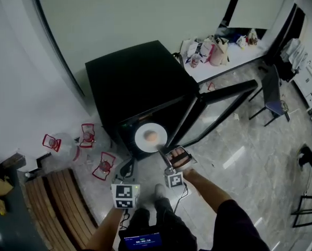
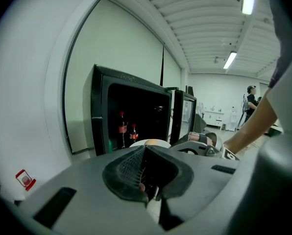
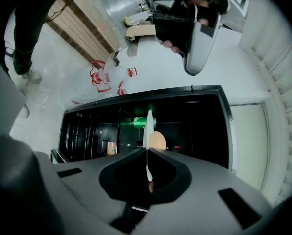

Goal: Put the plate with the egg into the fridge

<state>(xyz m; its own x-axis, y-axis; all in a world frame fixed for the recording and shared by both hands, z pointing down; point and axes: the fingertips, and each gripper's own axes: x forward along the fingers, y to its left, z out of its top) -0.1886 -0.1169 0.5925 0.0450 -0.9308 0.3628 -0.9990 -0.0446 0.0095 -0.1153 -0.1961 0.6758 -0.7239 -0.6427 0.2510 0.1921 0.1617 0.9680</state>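
The black fridge (image 1: 135, 82) stands with its door (image 1: 219, 101) swung open. Inside it are two cola bottles (image 2: 122, 129), one green drink container (image 3: 136, 122) and one small can (image 3: 111, 147). At the fridge's open front is one white plate (image 1: 141, 141) carrying one egg (image 1: 152, 136). The right gripper (image 3: 147, 153) pinches the plate's rim. The left gripper (image 2: 147, 148), before the fridge, has its jaws pressed together with nothing between them.
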